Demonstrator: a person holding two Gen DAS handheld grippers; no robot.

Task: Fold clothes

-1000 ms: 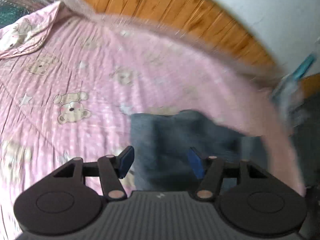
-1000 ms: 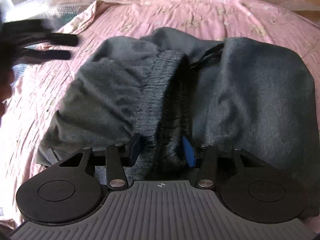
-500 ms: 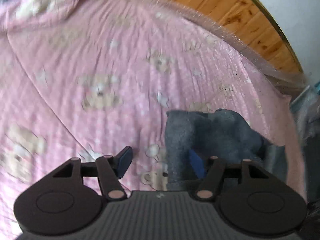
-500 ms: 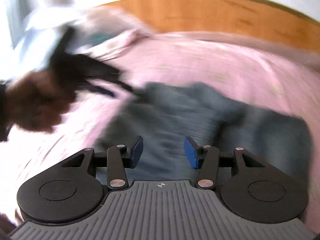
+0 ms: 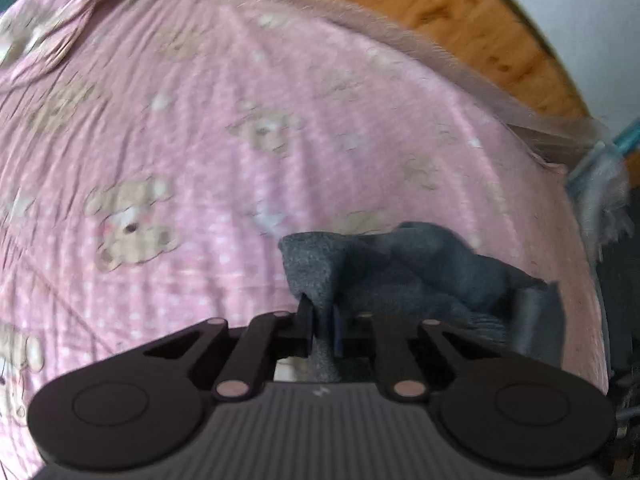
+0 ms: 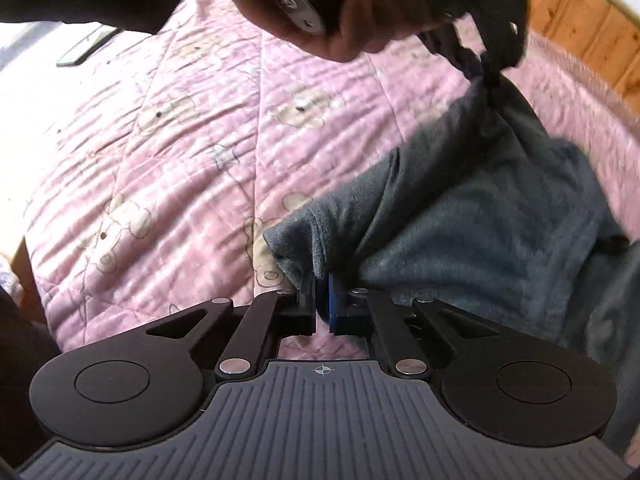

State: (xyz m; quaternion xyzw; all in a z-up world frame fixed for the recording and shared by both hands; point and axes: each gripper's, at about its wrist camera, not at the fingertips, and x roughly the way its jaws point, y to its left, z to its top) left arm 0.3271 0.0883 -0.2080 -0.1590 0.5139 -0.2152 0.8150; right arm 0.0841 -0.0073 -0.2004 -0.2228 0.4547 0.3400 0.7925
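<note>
Pink bear quilt (image 6: 192, 152) beneath both grippers, left (image 5: 322, 330) and right (image 6: 322, 300), each clamped on grey garment (image 6: 480, 216).

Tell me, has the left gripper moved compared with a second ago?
Yes. The left gripper was open over the grey garment; now its jaws are shut on the garment's edge, further from the wooden headboard.

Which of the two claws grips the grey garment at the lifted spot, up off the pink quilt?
The left claw, in the hand; the right claw pinches the grey fleece garment low.
</note>
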